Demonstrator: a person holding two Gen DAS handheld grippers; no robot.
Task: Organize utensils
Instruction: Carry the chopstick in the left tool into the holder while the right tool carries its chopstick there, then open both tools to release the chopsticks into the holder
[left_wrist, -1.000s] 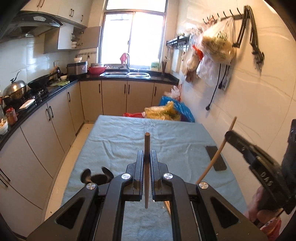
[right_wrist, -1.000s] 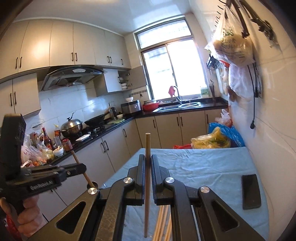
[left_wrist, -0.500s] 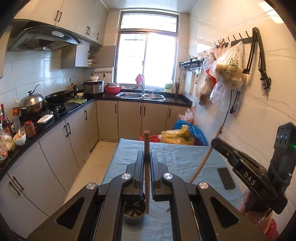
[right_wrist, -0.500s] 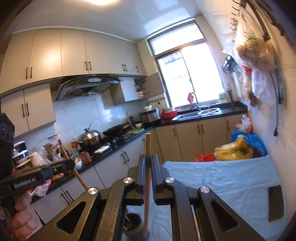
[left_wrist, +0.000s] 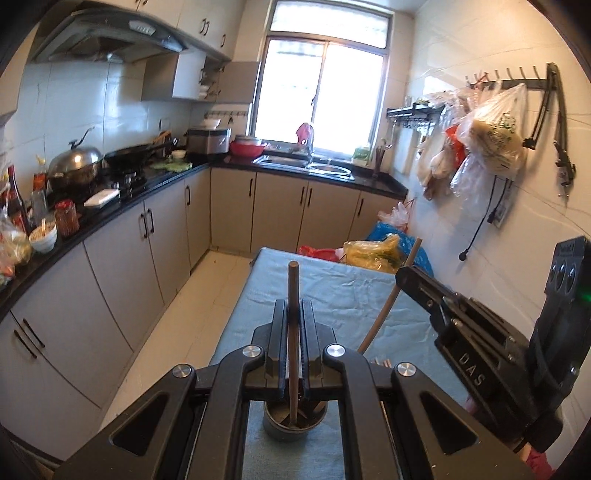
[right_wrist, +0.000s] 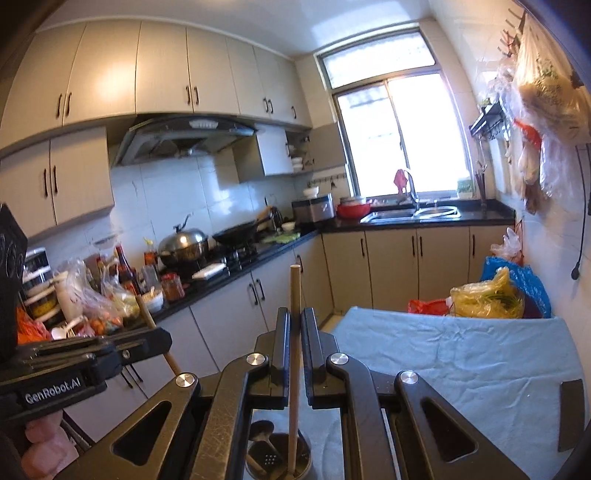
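Observation:
My left gripper (left_wrist: 293, 306) is shut on a dark wooden stick (left_wrist: 293, 295) held upright. The stick's lower end shows inside the mouth of a round metal utensil holder (left_wrist: 275, 430) on the blue-covered table (left_wrist: 343, 295). My right gripper (right_wrist: 294, 314) is shut on a paler wooden stick (right_wrist: 294, 291), whose lower end also shows in the holder (right_wrist: 258, 469), beside a spoon and a slotted utensil. Each gripper appears in the other's view: the right gripper (left_wrist: 404, 275) with its pale stick (left_wrist: 386, 310) at the right, the left gripper (right_wrist: 164, 338) at the left.
A dark phone (right_wrist: 570, 413) lies on the cloth at the right, near the tiled wall. Plastic bags (left_wrist: 373, 253) crowd the table's far end. Cabinets and a cluttered black counter (left_wrist: 122, 199) run along the left, across a narrow floor aisle.
Both grippers have drawn back along the table with their sticks still clamped. The metal holder has come into view under the stick ends, and more of the kitchen shows.

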